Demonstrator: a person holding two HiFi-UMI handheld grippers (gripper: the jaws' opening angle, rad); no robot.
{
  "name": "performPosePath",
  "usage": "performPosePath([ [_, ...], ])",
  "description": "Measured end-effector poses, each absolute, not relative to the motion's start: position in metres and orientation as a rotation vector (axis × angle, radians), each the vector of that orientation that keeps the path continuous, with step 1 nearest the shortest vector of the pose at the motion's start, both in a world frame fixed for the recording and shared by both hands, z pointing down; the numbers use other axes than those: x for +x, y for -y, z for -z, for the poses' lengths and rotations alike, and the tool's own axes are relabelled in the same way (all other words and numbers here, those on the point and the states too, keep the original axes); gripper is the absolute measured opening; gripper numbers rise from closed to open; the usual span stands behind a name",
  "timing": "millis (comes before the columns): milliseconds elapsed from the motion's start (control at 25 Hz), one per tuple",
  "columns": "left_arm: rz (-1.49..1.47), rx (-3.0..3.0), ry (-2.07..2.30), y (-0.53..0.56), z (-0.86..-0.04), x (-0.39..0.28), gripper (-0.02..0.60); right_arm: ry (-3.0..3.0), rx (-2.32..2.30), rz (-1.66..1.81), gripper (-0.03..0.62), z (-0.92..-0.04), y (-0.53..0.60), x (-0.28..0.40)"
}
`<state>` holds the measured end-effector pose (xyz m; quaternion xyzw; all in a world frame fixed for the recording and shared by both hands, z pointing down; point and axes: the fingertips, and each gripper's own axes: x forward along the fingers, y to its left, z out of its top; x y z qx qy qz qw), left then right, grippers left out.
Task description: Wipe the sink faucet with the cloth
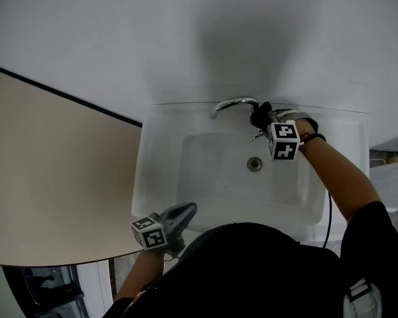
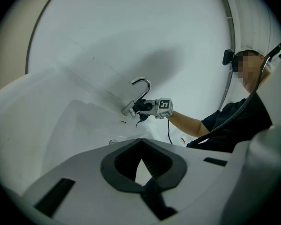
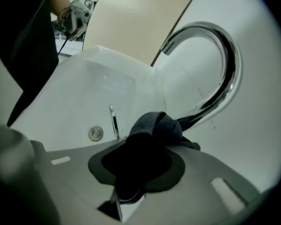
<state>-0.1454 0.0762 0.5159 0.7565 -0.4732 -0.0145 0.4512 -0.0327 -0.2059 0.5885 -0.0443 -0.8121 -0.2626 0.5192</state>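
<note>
A chrome arched faucet (image 1: 233, 103) (image 3: 226, 64) (image 2: 141, 85) stands at the back rim of the white sink (image 1: 152, 177). My right gripper (image 1: 263, 120) (image 3: 145, 146) (image 2: 146, 108) is shut on a bunched dark cloth (image 1: 259, 116) (image 3: 155, 128), which lies against the lower end of the faucet's arch on its right side. The cloth hides the faucet's base. My left gripper (image 1: 179, 214) (image 2: 141, 146) rests over the sink's front rim, shut and holding nothing, pointing across the basin toward the faucet.
The drain (image 1: 254, 164) (image 3: 96, 133) lies in the basin floor, with a thin chrome rod (image 3: 114, 121) just behind it. A beige panel (image 1: 46, 177) borders the sink on the left. A black cable (image 1: 330, 211) hangs along the right arm. A white wall rises behind.
</note>
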Motion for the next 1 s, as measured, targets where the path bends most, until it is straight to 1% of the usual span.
performPosePath([
  [80, 0.040, 1.877, 1.159, -0.074, -0.516, -0.140, 0.000, 1.944, -0.131, 0.570, 0.078, -0.590, 0.204, -0.038],
  [280, 0.023, 1.887, 1.153, -0.075, -0.514, -0.134, 0.000, 1.871, -0.202, 0.658, 0.078, -0.593, 0.209, -0.031],
  [360, 0.032, 1.889, 1.157, -0.078, -0.513, -0.136, 0.000, 1.883, -0.208, 0.628, 0.078, -0.594, 0.211, -0.030],
  [560, 0.052, 1.896, 1.179, -0.087, -0.507, -0.139, 0.000, 1.908, -0.032, 0.428, 0.079, -0.603, 0.243, -0.011],
  [680, 0.073, 1.897, 1.195, -0.093, -0.504, -0.145, 0.000, 2.078, 0.087, 0.248, 0.080, -0.579, 0.248, -0.018],
  [800, 0.096, 1.891, 1.216, -0.093, -0.508, -0.154, 0.000, 2.097, 0.132, 0.347, 0.081, -0.549, 0.246, -0.042],
  [880, 0.118, 1.893, 1.219, -0.094, -0.508, -0.154, 0.000, 2.061, 0.142, 0.420, 0.082, -0.543, 0.241, -0.042],
  [1000, 0.138, 1.908, 1.208, -0.094, -0.506, -0.158, 0.000, 2.128, 0.142, 0.403, 0.083, -0.521, 0.221, -0.045],
])
